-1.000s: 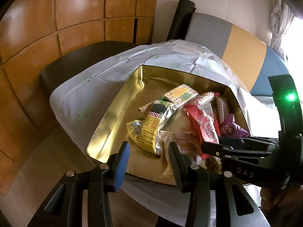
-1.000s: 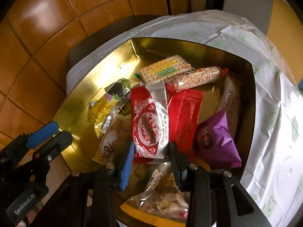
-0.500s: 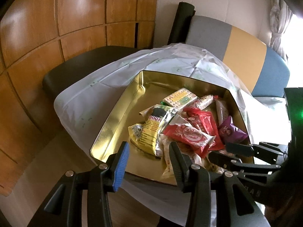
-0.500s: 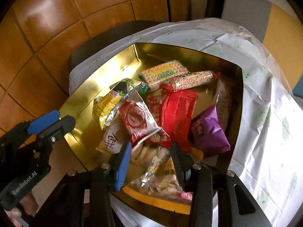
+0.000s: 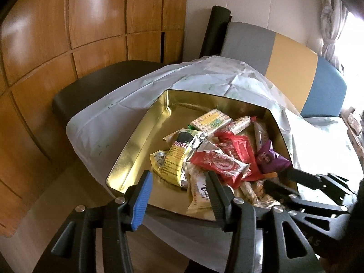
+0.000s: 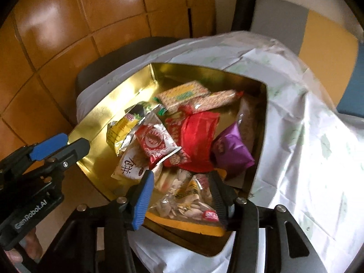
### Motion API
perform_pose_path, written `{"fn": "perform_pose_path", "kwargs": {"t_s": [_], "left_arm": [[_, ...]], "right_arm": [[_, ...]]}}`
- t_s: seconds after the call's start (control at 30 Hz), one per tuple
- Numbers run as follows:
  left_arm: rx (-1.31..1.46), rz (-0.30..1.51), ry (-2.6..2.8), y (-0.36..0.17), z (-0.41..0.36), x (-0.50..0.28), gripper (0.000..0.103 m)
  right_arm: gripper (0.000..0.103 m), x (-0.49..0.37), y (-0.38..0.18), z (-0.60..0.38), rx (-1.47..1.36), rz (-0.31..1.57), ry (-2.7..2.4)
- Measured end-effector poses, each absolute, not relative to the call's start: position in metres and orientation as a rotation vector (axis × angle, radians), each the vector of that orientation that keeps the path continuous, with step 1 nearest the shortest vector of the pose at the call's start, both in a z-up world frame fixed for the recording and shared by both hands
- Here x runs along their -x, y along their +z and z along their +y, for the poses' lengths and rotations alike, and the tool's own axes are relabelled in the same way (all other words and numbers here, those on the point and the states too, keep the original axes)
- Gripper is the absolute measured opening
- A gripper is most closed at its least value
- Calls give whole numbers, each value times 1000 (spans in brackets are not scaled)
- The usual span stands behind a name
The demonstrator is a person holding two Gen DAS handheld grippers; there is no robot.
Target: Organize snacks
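Inside shiny gold tin: crinkly foil snack packets; purple pouch.

A home dining corner — wood-panelled wall, cushioned bench, curtain.

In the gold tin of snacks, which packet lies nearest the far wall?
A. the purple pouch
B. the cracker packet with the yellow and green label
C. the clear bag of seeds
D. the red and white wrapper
B: the cracker packet lies at the back of the gold tin, nearest its far wall; the other three lie closer to the camera.
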State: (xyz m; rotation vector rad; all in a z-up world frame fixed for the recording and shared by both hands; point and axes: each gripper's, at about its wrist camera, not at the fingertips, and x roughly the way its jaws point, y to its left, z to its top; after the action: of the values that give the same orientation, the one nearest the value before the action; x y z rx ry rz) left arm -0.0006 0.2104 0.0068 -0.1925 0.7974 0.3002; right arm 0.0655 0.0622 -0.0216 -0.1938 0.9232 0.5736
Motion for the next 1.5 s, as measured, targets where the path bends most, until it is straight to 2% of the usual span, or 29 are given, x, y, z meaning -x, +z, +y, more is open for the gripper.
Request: {"fn": "perform_pose_path", "kwargs": {"t_s": [0.1, 0.2, 0.67, 0.83, 1.5], "left_arm": [[187, 777, 316, 10, 206, 3, 50], [179, 761, 341, 13, 201, 6, 50], [140, 719, 389, 26, 177, 18, 51], [147, 694, 404, 32, 173, 20, 59], [109, 654, 477, 40, 166, 23, 59]], "right_arm": [[57, -56, -13, 49, 174, 860, 503], [63, -47, -6, 34, 137, 822, 441], [73, -18, -3, 7, 106, 758, 362], [74, -15, -4, 1, 98, 757, 354], [76, -16, -6, 2, 98, 759, 362]]}}
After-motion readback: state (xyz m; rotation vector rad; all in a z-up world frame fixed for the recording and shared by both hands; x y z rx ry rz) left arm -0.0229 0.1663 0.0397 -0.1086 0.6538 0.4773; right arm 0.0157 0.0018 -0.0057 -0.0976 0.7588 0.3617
